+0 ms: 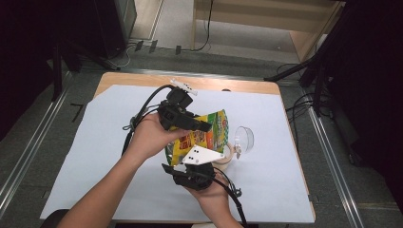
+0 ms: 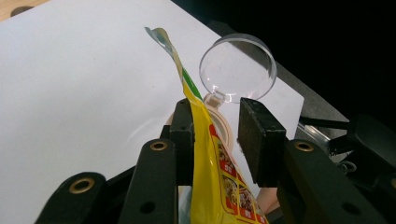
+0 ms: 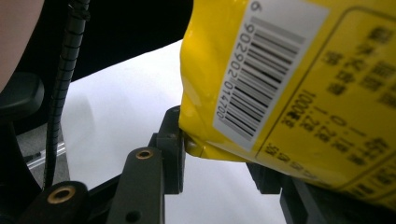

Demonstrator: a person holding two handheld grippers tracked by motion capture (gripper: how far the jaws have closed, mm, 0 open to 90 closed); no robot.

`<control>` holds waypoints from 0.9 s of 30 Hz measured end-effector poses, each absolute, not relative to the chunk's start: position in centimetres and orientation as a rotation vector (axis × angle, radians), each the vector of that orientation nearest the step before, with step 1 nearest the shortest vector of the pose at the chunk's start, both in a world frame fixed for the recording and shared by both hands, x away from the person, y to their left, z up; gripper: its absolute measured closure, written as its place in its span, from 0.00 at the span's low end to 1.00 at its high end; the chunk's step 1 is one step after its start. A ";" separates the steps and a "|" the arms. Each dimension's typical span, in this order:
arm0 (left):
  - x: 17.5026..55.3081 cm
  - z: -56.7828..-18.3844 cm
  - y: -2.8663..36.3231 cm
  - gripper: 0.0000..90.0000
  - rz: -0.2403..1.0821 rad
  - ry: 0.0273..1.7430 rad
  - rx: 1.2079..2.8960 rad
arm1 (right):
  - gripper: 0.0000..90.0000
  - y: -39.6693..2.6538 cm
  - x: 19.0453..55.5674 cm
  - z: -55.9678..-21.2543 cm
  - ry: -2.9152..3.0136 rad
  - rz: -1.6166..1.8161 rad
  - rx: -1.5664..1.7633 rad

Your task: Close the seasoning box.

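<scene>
While held up over the white sheet [image 1: 95, 156] on the table, yellow snack bag [image 1: 202, 135] sitting right between both grippers, roughly mid-table in the high view. Left gripper [image 1: 187, 118] coming at the bag from the upper left, right gripper [image 1: 192, 173] from below, nearest the person, with its grey plate on top.

From the left gripper view: bag [image 2: 219, 177] seen edge-on, running up between the black fingers [image 2: 182, 135]. Pressed flat against the left-hand pad, but a clear gap to the right-hand pad [image 2: 259, 140]. So jaws partway apart, not clamped, bag just leaning on one side. Sealed top edge of the bag poking up well past the fingertips. Behind it, a round beige container [image 2: 223, 126] with its clear flip lid [image 2: 238, 70] standing open, just beyond the fingertips.

From the right gripper view: barcode side of the bag [image 3: 289, 79] very close up, bottom corner resting at the tip of the left-hand finger [image 3: 170, 149]. Other finger mostly hidden behind the bag, so can't tell whether that pair is actually pinching it or just cradling it. Jaws look moderately spread at least.

Same container [image 1: 225, 159] and lid [image 1: 244, 137] in the high view, just right of the bag on the sheet.
</scene>
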State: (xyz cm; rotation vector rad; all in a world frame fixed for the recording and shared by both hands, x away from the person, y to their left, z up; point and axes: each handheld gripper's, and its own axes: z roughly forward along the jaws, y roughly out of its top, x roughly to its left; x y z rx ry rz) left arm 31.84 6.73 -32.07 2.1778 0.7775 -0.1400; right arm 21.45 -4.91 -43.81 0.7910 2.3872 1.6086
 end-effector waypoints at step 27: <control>32.5 -32.5 7.2 0.76 -0.178 0.798 2.159 | 0.70 -4.8 21.1 -43.3 2.391 1.601 0.763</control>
